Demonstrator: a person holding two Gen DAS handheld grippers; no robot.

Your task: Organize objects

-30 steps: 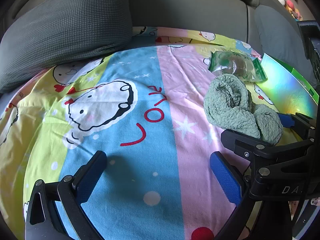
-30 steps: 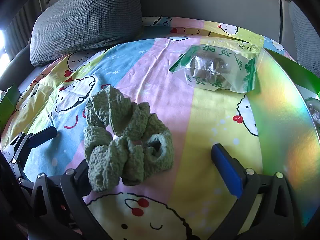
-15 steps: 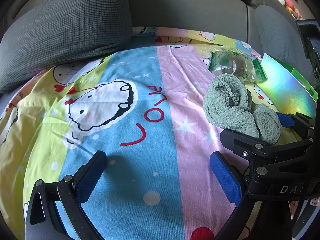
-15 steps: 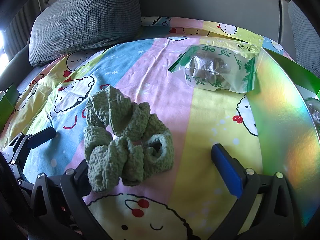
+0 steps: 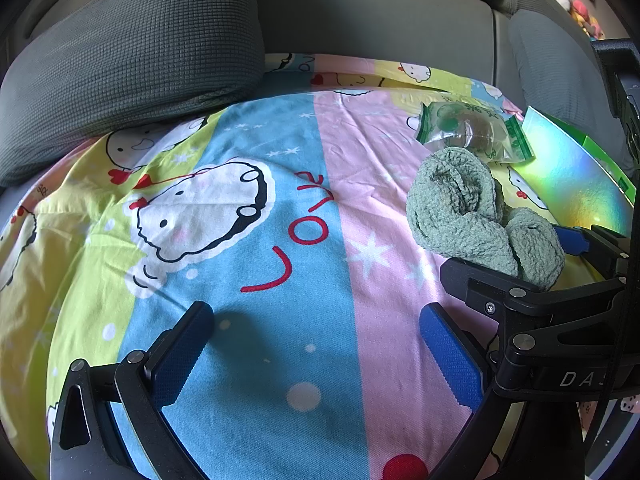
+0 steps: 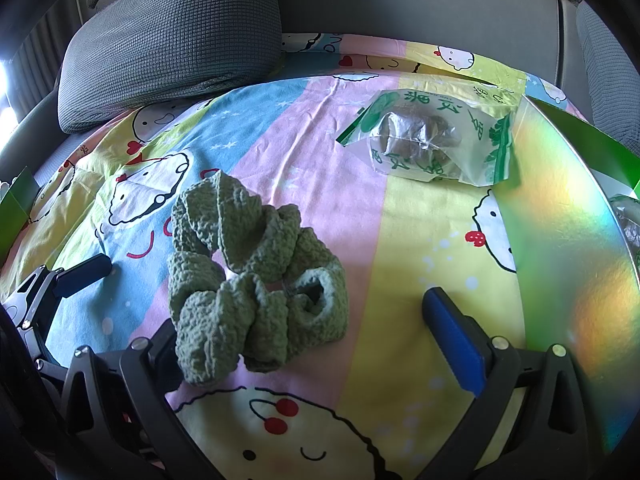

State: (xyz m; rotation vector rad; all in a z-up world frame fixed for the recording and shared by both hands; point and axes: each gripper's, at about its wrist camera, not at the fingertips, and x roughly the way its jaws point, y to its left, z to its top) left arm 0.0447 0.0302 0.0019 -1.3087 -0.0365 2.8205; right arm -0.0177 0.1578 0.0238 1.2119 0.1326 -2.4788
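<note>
A green knitted scrunchie (image 6: pixel 256 276) lies on the cartoon bedsheet (image 6: pixel 420 240), between the open jaws of my right gripper (image 6: pixel 308 328) and close to its left finger. It also shows in the left wrist view (image 5: pixel 472 212), right of my left gripper (image 5: pixel 316 344), which is open and empty over the blue stripe. A clear snack bag with green print (image 6: pixel 428 140) lies farther back; it also shows in the left wrist view (image 5: pixel 472 132). The right gripper's body (image 5: pixel 532 312) shows in the left wrist view.
A grey cushion (image 5: pixel 132 60) leans at the back left against the grey sofa back (image 5: pixel 380 12). A shiny rainbow-coloured box lid (image 6: pixel 572 248) with green edges lies on the right. A green box corner (image 6: pixel 16 208) shows at the far left.
</note>
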